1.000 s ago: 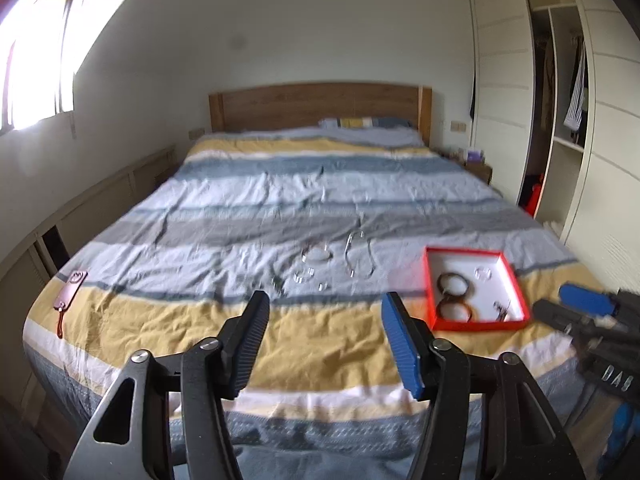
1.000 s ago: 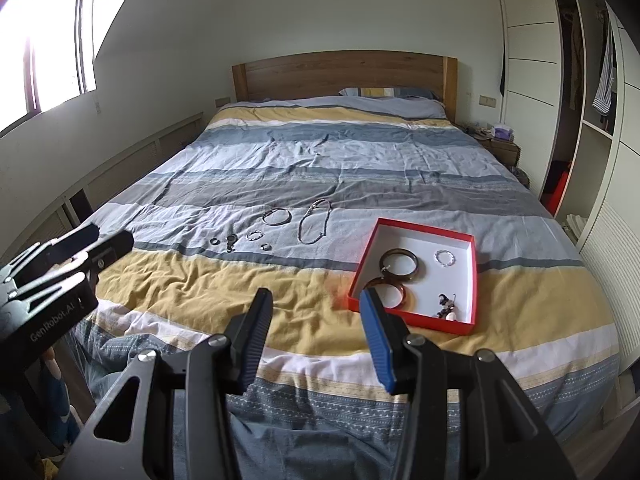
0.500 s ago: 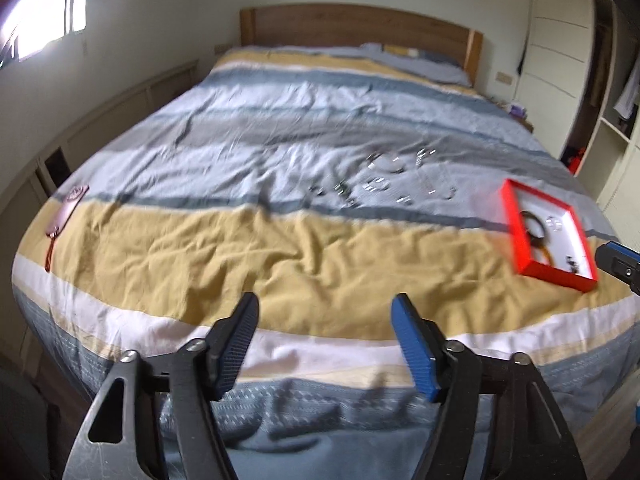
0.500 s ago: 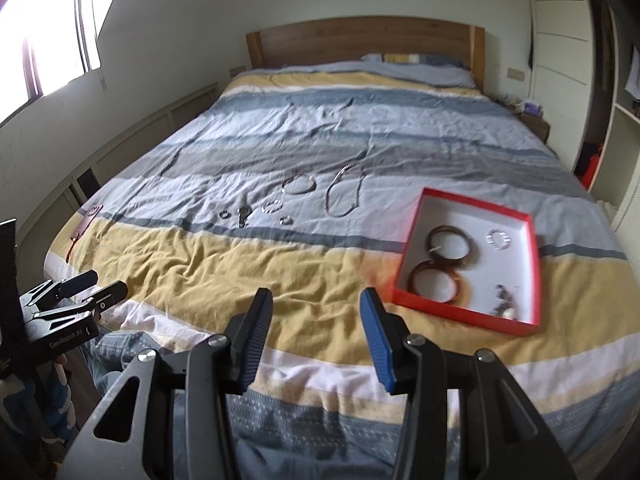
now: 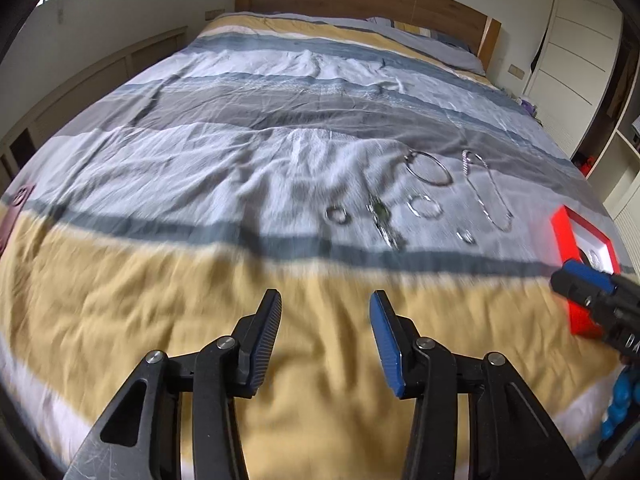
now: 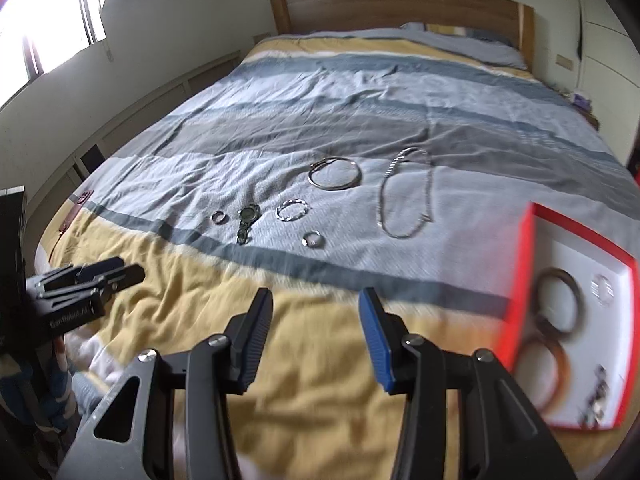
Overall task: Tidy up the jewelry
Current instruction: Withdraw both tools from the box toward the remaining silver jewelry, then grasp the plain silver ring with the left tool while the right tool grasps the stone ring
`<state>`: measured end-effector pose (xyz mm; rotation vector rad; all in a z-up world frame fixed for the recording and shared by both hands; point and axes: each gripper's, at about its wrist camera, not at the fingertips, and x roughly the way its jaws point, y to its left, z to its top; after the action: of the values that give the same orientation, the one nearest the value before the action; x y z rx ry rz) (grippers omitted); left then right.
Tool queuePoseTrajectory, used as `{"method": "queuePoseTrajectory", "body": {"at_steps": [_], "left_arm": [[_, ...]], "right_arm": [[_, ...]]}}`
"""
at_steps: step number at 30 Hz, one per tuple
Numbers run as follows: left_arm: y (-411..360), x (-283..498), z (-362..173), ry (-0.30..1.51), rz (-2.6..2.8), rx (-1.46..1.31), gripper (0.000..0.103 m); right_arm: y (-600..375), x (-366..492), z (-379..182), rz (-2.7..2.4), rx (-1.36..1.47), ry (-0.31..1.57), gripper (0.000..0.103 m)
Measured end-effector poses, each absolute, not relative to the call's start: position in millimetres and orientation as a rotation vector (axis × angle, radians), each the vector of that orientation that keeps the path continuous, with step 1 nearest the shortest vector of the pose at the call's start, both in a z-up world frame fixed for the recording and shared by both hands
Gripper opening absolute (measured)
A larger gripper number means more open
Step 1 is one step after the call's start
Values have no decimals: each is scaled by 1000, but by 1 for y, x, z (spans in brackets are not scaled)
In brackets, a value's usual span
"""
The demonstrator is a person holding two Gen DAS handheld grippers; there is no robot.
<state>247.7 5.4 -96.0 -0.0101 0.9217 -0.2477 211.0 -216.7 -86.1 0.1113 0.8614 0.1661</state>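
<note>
Striped bed (image 6: 360, 92), wide. Red tray (image 6: 524, 280) at right, holding two dark bangles (image 6: 558, 300). On the pale stripe: chain necklace (image 6: 408, 196), hoop bangle (image 6: 335, 174), rings (small, blurred). Left gripper (image 5: 324, 320), right gripper (image 6: 316, 312): fingers apart, holding nothing, above yellow stripe.

rings, bangle (image 6: 334, 173), chain (image 6: 406, 196) loose on duvet | bangles in red tray (image 6: 525, 248)

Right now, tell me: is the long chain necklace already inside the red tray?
No, the chain necklace lies looped on the striped bedspread, apart from the red tray, which holds two dark bangles.
</note>
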Motion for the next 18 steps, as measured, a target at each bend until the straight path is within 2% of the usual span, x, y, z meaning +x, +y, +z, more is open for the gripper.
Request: {"method": "queuePoseTrajectory", "body": {"at_steps": [8, 15, 18], "left_arm": [[-7, 318, -129, 958, -316, -24, 38], [-19, 337, -148, 957, -354, 2, 37], [-20, 344, -152, 957, -351, 4, 31]], "right_arm": [[-211, 269, -126, 198, 113, 899, 38], [-210, 292, -147, 223, 111, 912, 35], [-207, 298, -151, 235, 99, 910, 31]]}}
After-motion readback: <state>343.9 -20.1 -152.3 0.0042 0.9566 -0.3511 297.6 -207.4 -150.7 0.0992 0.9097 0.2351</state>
